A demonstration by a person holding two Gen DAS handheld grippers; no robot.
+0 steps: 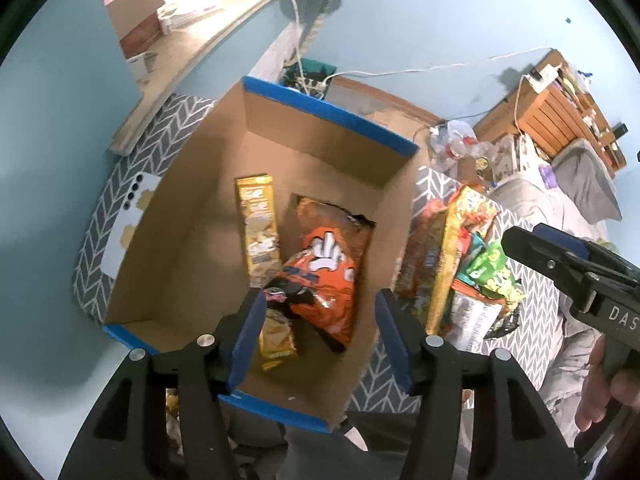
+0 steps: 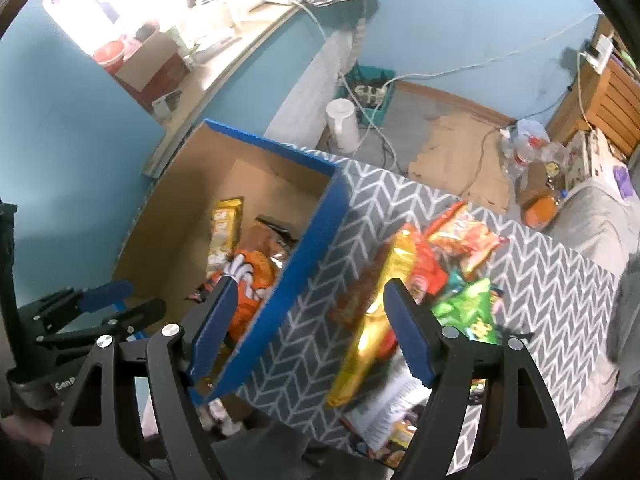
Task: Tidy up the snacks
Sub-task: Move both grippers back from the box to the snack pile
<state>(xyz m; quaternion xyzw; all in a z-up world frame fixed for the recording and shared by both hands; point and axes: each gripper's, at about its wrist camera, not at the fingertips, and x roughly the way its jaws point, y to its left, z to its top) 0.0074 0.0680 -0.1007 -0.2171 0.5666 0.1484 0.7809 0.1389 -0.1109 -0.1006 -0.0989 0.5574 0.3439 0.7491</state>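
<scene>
Closest to your left wrist camera, the left gripper (image 1: 320,332) hangs over the open cardboard box (image 1: 192,216) with its blue-padded jaws roughly half apart and nothing between them; no pad touches a packet. Beneath that gap, at about 6 o'clock on the box floor, lies a small yellow snack packet (image 1: 276,340), its print too blurred to read. An orange chip bag (image 1: 328,272) with a white cartoon glove printed on it sprawls at the centre of the box, and a tall yellow carton (image 1: 258,224) stands against the inner wall at about 11 o'clock from it; the lettering on both is unreadable. Your right gripper (image 2: 308,332) has its jaws spread wide, also empty, straddling the blue-taped box edge (image 2: 304,256) and the herringbone-patterned mat (image 2: 540,280). Its left pad sits over the orange bag, its right pad just above a shiny yellow packet (image 2: 368,344) without pressing it. That packet tops a loose pile of snacks (image 2: 452,264) on the mat at 3 o'clock from the box: red-orange bags, a green bag (image 2: 472,312), and a white panel of fine print too small to make out. On the tools, you can read "DAS" on the right handle in the left view, and "Gen" on the left handle in the right view.
</scene>
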